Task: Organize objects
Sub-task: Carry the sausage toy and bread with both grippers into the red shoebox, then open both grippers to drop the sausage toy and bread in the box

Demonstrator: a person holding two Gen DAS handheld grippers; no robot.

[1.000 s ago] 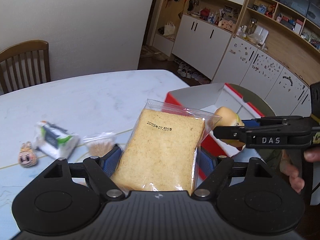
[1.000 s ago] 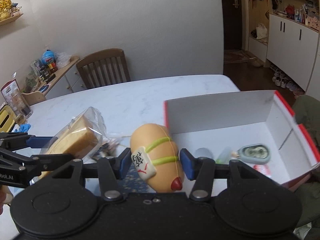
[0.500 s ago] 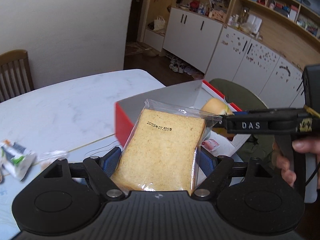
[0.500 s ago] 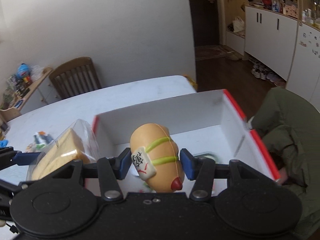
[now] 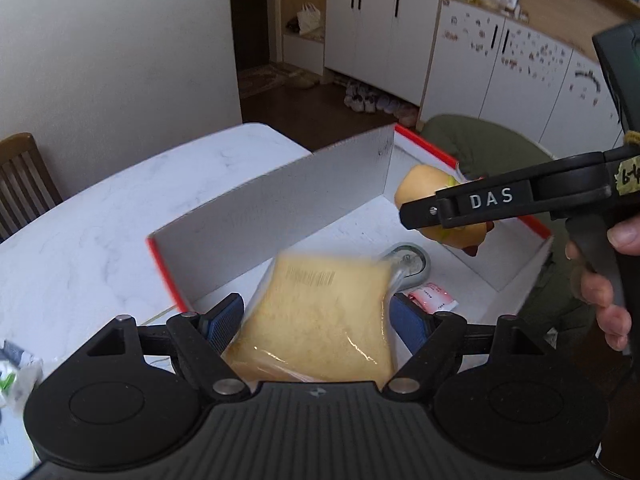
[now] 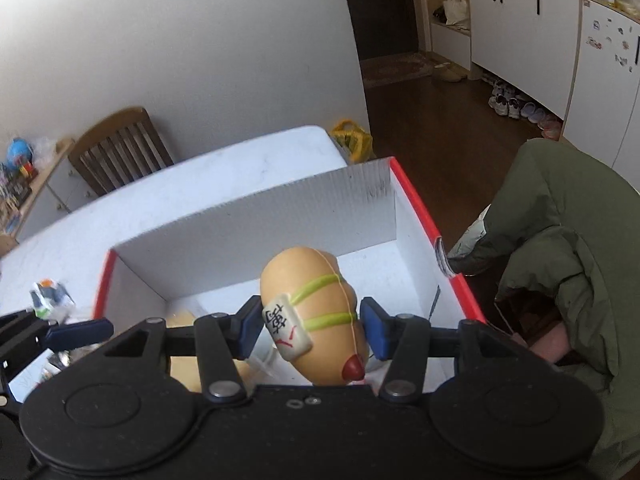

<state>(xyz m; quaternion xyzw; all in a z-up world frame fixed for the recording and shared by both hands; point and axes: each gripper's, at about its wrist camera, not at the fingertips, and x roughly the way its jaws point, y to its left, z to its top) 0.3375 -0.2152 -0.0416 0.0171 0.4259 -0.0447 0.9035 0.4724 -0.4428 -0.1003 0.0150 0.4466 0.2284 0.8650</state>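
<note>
Two loads are now over the open box [image 5: 280, 200] — and one is on its way in. The left gripper [image 5: 316, 320] has its jaws spread apart: the blue pads stand clear of the bagged bread slice [image 5: 320, 320], which shows blurred and tipped forward between them, apparently dropping toward the box floor. Half a second ago those jaws pinched the bag upright and its printed date read sharp. The right gripper [image 6: 308, 328] keeps its jaws clamped on the tan squishy toy [image 6: 312, 316], hung above the box interior; a second ago it was short of the box wall. Beyond the left jaws, a round grey item [image 5: 412, 264] and a pink sachet [image 5: 432, 298] lie on the box floor. Left of both jaws, a small packet [image 6: 50, 294] waits on the counter [image 5: 100, 220] — sorting seems unfinished.
</note>
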